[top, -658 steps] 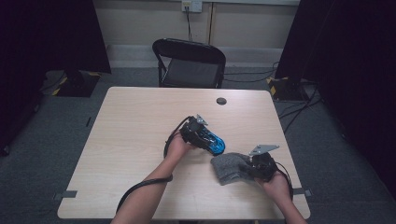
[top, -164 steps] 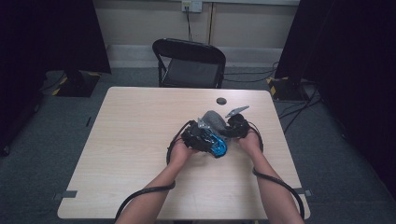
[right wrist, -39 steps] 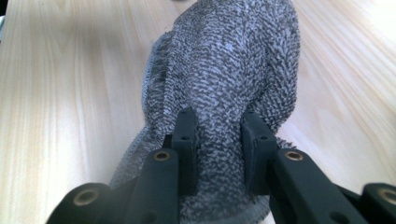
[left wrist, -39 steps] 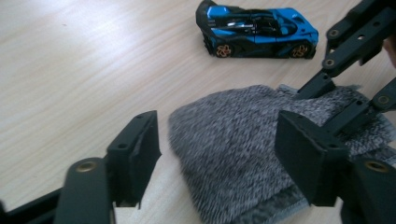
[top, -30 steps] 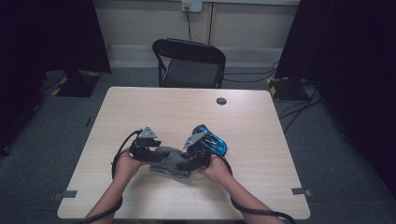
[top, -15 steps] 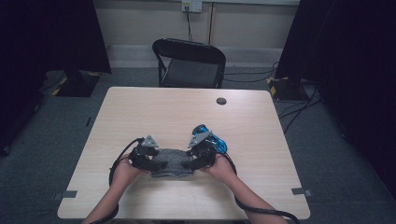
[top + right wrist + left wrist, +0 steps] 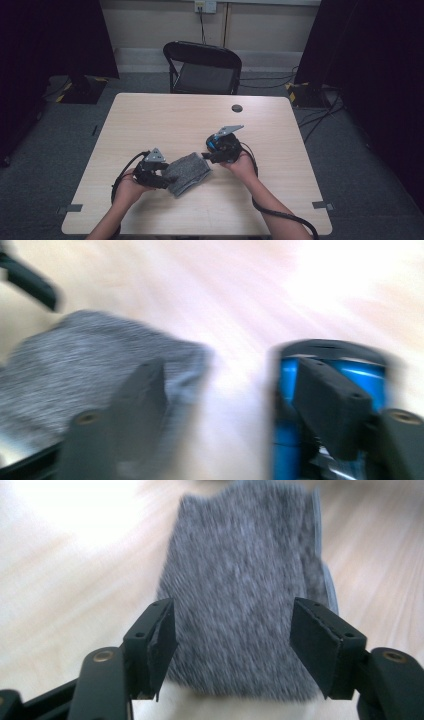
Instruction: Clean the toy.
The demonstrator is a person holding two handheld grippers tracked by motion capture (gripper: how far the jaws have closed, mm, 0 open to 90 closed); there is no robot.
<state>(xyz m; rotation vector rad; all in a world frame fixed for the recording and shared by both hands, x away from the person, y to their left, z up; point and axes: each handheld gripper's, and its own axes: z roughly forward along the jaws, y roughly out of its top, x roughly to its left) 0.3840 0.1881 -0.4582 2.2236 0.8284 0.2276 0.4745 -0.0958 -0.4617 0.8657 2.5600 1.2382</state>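
Grey cloth (image 7: 187,172), one folded piece, is being shown in the high view lying flat on the table (image 7: 150,120) near its front edge, between the two hands. One left gripper (image 7: 159,179) is being held at the cloth's left end and one right gripper (image 7: 209,157) just beyond its right end. Half a second earlier both grippers were closed in on the cloth; now the right one is being drawn back toward the blue object (image 7: 215,145) behind it, which suggests that the fold has been set down and is being released. One black chair (image 7: 204,67) and one small dark disc (image 7: 237,108) are also being shown.

In the left gripper view, the cloth (image 7: 245,605) is being framed by the wide-spread jaws of the left gripper (image 7: 232,645), whose pads are standing clear of the fabric.

In the right gripper view, heavily blurred, the right gripper (image 7: 232,395) is likewise being held wide apart and empty, with the cloth (image 7: 90,370) at one side and the single blue object (image 7: 290,385) at the other.
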